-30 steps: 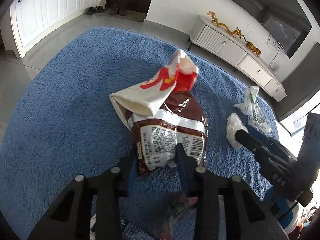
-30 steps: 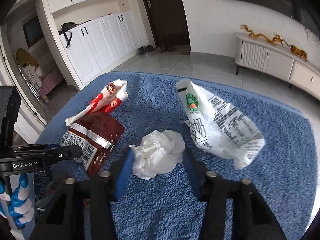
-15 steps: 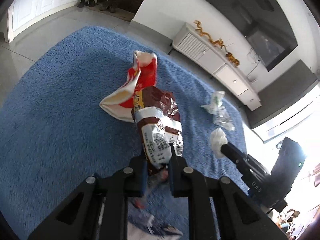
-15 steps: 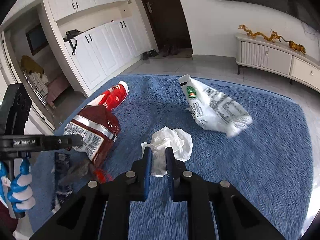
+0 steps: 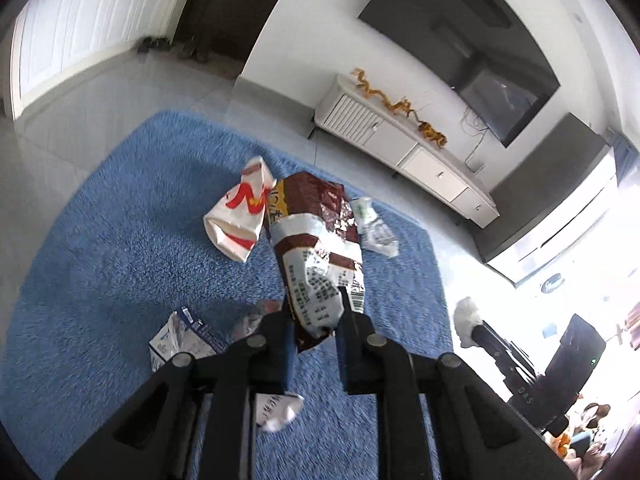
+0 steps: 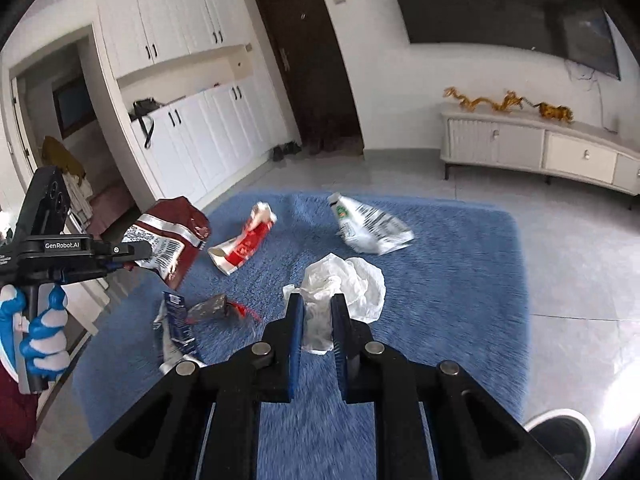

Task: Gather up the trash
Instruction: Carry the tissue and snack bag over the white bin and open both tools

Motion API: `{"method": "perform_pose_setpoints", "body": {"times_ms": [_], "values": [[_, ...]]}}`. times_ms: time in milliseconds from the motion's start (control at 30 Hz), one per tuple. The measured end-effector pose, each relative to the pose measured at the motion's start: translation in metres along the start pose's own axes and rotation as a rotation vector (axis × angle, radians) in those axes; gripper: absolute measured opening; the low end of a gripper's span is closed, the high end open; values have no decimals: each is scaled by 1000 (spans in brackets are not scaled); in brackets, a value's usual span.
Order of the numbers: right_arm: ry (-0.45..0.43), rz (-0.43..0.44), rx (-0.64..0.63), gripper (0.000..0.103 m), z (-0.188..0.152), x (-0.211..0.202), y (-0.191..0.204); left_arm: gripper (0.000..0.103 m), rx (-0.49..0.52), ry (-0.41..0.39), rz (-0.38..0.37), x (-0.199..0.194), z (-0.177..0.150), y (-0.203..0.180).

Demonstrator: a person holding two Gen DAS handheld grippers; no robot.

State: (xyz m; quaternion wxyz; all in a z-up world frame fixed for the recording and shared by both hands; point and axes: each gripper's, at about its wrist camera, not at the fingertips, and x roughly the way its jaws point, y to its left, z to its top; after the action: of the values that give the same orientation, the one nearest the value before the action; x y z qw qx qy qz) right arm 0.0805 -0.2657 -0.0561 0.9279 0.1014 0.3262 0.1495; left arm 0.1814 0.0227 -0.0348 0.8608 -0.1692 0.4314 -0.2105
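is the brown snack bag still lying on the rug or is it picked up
Picked up: the left gripper is shut on the brown snack bag, which hangs clear above the blue rug.

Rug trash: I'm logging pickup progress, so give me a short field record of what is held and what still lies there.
left gripper: shut on brown snack bag
right gripper: shut on white crumpled paper
on blue rug: red-and-white carton, white plastic wrapper, blue-and-white wrapper, small dark wrapper
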Motion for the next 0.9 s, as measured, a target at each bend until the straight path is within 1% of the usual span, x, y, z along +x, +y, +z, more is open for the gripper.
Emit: {"method": "perform_pose_setpoints", "body": {"times_ms": [133, 267, 367, 467, 533, 667, 833, 900], "values": [[-64, -20, 15, 13, -4, -47, -6, 15, 46, -36, -11, -27, -7, -28], [-122, -63, 17, 13, -10, -93, -13, 15, 103, -52, -36, -42, -19, -63], [-158, -97, 26, 13, -18, -126, -20, 15, 155, -47, -63, -46, -30, -94], [-190, -138, 43, 13, -29, -155, -31, 15, 204, -22, -99, -40, -44, -129], [-206, -163, 68, 13, -39, -171, -43, 15, 246, 6, -126, -26, -57, -161], [-220, -211, 145, 13, -67, -195, -79, 15, 319, 80, -169, 9, -85, -216], [-189, -278, 260, 13, -106, -209, -133, 15, 422, 203, -198, 72, -129, -285], [-166, -295, 310, 13, -122, -207, -156, 15, 453, 264, -194, 105, -149, -308]]}}
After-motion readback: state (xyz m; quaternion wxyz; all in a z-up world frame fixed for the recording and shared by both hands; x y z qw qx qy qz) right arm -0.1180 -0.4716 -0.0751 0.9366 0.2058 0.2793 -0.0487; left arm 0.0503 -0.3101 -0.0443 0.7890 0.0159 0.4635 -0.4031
